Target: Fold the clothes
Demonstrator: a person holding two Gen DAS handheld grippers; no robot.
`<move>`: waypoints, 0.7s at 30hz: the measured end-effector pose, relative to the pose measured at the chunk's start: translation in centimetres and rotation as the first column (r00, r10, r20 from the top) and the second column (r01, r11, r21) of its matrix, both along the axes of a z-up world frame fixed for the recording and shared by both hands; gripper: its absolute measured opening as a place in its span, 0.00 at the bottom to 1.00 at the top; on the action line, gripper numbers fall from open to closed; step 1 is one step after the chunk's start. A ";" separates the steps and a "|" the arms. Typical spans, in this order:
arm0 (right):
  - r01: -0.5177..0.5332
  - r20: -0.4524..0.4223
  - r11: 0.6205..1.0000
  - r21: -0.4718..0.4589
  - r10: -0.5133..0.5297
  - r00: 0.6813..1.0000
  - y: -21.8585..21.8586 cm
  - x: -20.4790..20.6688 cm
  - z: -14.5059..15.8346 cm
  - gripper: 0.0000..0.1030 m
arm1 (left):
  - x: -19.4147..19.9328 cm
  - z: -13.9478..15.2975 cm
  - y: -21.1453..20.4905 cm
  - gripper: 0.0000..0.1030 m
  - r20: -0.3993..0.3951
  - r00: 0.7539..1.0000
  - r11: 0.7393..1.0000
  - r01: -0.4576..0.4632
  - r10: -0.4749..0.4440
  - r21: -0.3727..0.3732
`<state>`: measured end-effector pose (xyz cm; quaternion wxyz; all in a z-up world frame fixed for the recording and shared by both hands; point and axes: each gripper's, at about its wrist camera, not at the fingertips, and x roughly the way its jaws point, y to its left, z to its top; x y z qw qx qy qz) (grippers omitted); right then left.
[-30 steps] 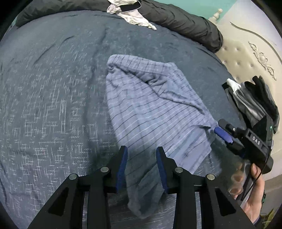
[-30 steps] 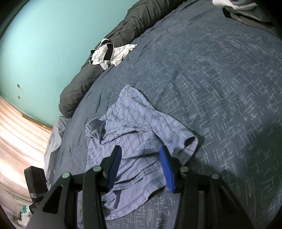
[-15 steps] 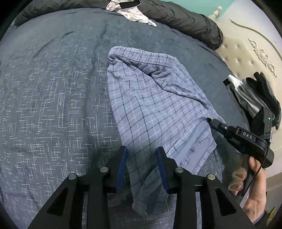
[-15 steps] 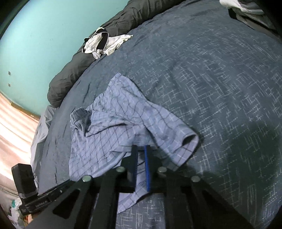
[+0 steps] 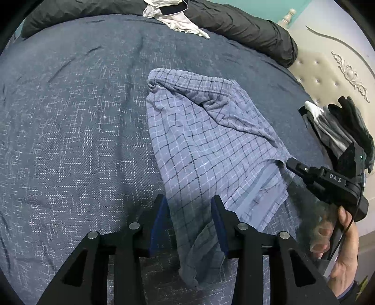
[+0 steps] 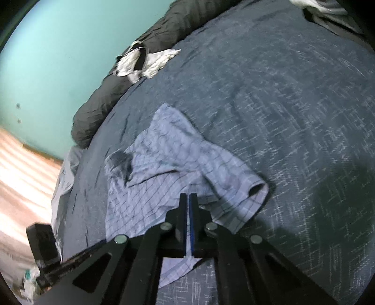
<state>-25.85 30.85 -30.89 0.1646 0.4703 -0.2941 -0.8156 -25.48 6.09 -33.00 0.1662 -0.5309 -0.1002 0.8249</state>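
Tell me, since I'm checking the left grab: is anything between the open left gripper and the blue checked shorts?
Nothing visible: the left gripper straddles the blue checked shorts directly, jaws open.

Shorts (image 5: 211, 150) lie mid-bed (image 5: 70, 140) | my left tongs (image 5: 189, 223) straddle their near end | my right tongs (image 6: 188, 211) sit at their right hem | rolled duvet (image 5: 246, 25) behind, a garment (image 5: 173, 16) on it | clothes pile (image 5: 339, 131) far right, by headboard (image 5: 328, 70).
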 end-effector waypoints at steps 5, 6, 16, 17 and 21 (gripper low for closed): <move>0.025 0.003 0.999 -0.019 -0.025 1.000 0.3 -0.3 0.0 0.34 | 0.1 -0.2 -0.1 0.42 0.001 1.000 1.000 0.000 0.000 0.006; 0.023 0.001 1.000 -0.019 -0.023 1.000 0.3 -0.3 0.1 0.34 | 0.1 -0.2 -0.1 0.42 0.000 1.000 1.000 0.000 0.000 0.007; 0.010 0.033 0.998 0.054 -0.011 0.999 -0.4 -1.3 -0.8 0.34 | 0.2 -0.3 -0.8 0.43 -0.002 1.000 1.000 -0.010 0.010 0.016; 0.004 0.033 0.998 0.066 -0.007 0.999 -0.5 -1.3 -0.8 0.34 | 0.2 -0.3 -0.8 0.43 -0.003 1.000 1.000 -0.011 0.011 0.017; -0.012 0.033 0.994 0.109 0.009 0.999 -1.3 -1.5 -0.9 0.34 | 0.3 -0.4 -1.1 0.43 0.002 1.000 1.000 -0.014 0.014 0.022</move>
